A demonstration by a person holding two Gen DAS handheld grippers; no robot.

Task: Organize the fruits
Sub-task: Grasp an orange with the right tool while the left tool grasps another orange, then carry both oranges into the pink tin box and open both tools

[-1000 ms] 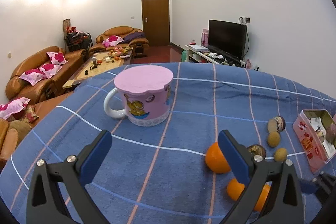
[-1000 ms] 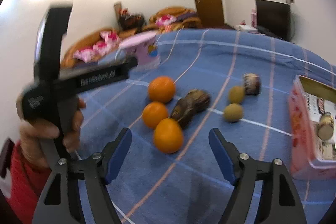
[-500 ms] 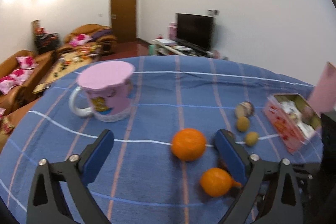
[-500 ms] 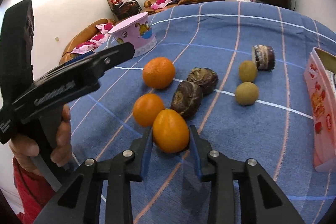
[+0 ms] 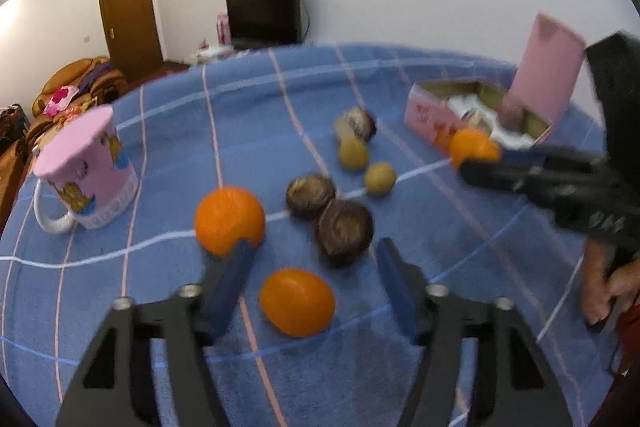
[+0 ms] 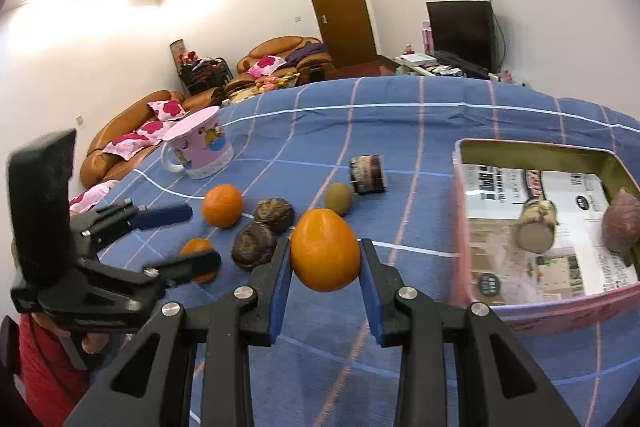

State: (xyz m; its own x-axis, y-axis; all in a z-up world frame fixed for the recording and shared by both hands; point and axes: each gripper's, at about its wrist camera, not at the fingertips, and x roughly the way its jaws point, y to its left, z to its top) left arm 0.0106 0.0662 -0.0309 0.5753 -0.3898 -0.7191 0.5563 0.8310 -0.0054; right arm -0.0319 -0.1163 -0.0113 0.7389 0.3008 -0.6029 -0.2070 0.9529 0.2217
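My right gripper (image 6: 324, 247) is shut on an orange (image 6: 324, 251), held above the blue checked cloth just left of the open pink tin (image 6: 536, 145). The left wrist view shows that orange (image 5: 474, 147) in front of the tin (image 5: 430, 119). My left gripper (image 5: 314, 263) points down at a smaller orange (image 5: 297, 301). Its jaws are closing with the orange between them, the pads still clear of it. A bigger orange (image 5: 229, 219) sits behind the left finger. Two dark brown fruits (image 5: 345, 231) lie just ahead.
Two small green-brown fruits (image 5: 380, 178) and a cut brown one (image 5: 360, 125) lie beyond. A lidded pink mug (image 5: 86, 171) stands at the left. The tin holds paper, a purple tuber (image 6: 622, 223) and a cut piece (image 6: 536, 231). A hand in a red sleeve (image 6: 44, 367) holds the left gripper.
My right gripper closed on the orange, lifted it and carried it toward the tin. My left gripper swung right and down over the smaller orange and its jaws narrowed.
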